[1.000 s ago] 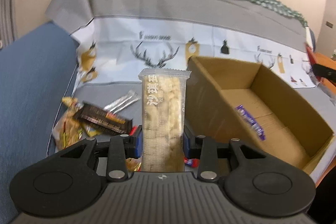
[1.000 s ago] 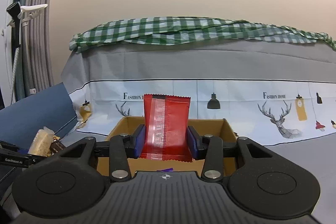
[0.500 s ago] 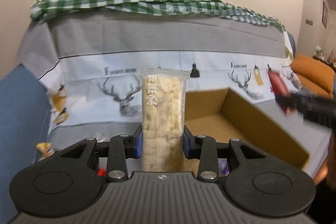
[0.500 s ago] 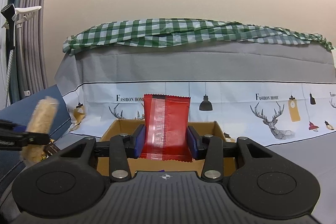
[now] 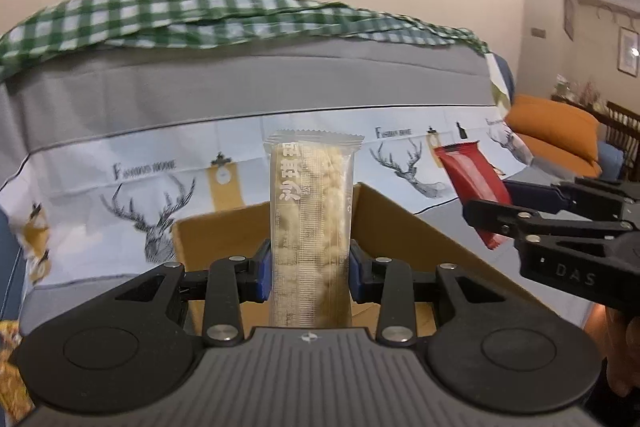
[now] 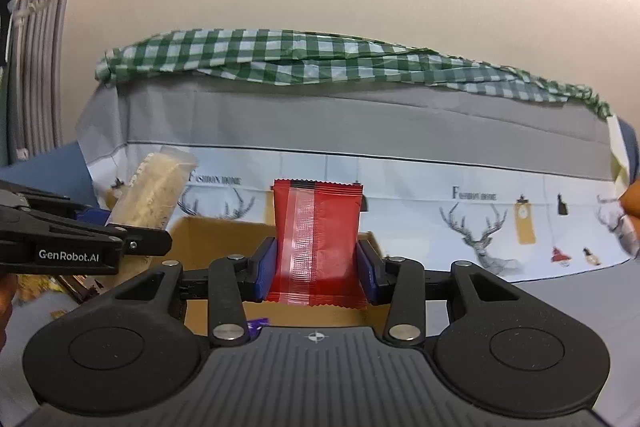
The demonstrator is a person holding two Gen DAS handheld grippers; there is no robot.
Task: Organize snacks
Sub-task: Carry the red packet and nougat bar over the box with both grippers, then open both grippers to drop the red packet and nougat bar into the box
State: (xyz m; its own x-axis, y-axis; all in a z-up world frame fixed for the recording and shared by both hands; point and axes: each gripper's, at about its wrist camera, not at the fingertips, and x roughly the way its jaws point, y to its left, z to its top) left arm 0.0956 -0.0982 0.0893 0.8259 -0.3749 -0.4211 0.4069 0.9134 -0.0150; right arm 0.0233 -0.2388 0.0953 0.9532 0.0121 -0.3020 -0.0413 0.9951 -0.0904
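Observation:
My left gripper (image 5: 310, 269) is shut on a clear pack of pale rice crackers (image 5: 312, 219), held upright above the near edge of the open cardboard box (image 5: 404, 227). My right gripper (image 6: 318, 269) is shut on a red snack packet (image 6: 320, 243), held upright over the box (image 6: 216, 239). In the left wrist view the right gripper (image 5: 496, 215) comes in from the right with the red packet (image 5: 472, 183). In the right wrist view the left gripper (image 6: 132, 239) comes in from the left with the cracker pack (image 6: 154, 189). A purple wrapper (image 6: 258, 325) lies in the box.
The box sits on a sofa covered with a grey and deer-print cloth (image 5: 160, 187), a green checked cloth (image 5: 200, 19) along its back. Loose snacks lie at the far left (image 6: 76, 287). An orange cushion (image 5: 560, 131) is at the right.
My left gripper has lifted the cracker pack away from the snack pile and swung right over the box. The right gripper with the red packet has moved closer to it.

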